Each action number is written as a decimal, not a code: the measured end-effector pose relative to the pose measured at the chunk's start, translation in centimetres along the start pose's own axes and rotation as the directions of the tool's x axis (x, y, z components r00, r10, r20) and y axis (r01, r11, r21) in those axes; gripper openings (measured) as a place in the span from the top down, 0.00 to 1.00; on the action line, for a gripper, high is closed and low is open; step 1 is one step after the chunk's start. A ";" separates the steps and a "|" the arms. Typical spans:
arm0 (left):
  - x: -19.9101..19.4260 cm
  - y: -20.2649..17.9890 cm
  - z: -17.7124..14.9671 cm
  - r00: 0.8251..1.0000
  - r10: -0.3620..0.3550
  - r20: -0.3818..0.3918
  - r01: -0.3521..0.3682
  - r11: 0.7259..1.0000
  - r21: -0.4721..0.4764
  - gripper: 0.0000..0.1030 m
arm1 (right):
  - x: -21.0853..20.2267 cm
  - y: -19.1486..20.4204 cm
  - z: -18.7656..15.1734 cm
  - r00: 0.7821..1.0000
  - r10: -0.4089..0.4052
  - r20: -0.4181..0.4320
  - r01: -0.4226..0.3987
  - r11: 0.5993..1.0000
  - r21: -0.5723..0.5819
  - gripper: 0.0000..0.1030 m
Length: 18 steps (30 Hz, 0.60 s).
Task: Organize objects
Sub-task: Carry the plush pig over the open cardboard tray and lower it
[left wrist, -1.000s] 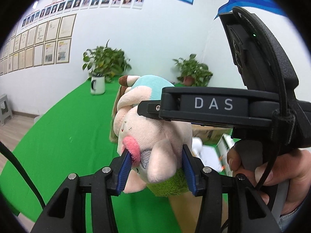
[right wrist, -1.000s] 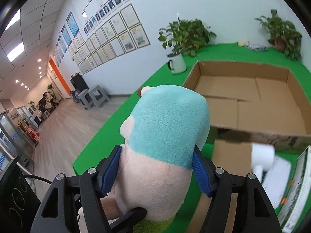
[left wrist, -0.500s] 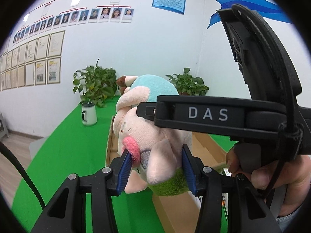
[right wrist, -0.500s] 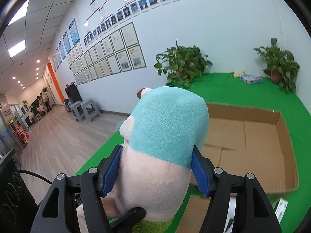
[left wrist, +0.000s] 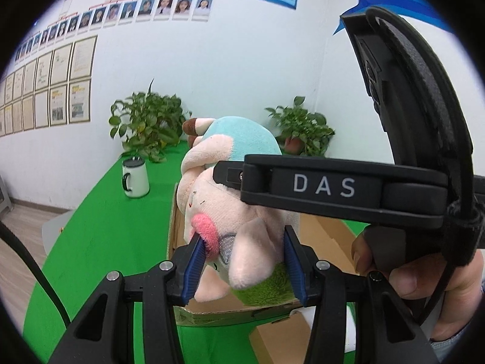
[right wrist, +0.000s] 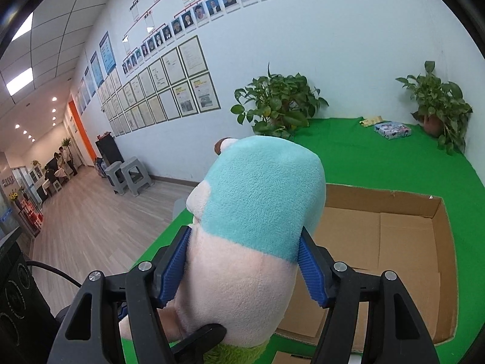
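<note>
The box (right wrist: 391,242), open-topped and with nothing seen inside, lies ahead of and below both claws, on the green table (right wrist: 379,163). The plush (right wrist: 254,212) hangs above its near-left rim, long axis roughly upright. The right claw (right wrist: 242,267) clenches its back; the left claw (left wrist: 242,261) grips its lower front. A mug (left wrist: 135,176) stands well off, left of the box.

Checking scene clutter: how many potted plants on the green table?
2. One potted plant at the back wall behind the white mug; the other plant in the far right corner. None seem hidden.
</note>
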State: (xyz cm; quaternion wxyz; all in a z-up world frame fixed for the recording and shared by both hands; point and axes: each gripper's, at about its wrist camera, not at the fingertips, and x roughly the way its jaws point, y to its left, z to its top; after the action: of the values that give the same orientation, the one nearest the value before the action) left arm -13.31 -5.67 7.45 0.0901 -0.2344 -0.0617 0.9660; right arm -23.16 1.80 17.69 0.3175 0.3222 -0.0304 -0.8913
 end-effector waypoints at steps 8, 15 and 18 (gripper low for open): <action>4.1 1.5 -1.2 0.997 0.017 -0.078 -0.019 1.000 -0.019 0.54 | 7.1 -2.9 -2.0 0.997 0.018 -0.079 -0.015 0.999 0.040 0.38; 6.6 2.5 -2.4 0.990 0.037 -0.136 -0.044 0.998 -0.044 0.54 | 12.9 -4.9 -4.2 0.990 0.041 -0.136 -0.033 0.997 0.065 0.38; 7.7 3.0 -3.0 0.985 0.051 -0.167 -0.060 0.997 -0.050 0.54 | 15.6 -5.4 -5.4 0.987 0.058 -0.153 -0.045 0.995 0.086 0.38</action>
State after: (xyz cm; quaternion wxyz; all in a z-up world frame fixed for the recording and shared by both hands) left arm -19.07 -6.79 0.90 0.0613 -0.3180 -0.0741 0.9432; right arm -32.10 -2.25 3.40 0.3281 0.4025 -0.0507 -0.8531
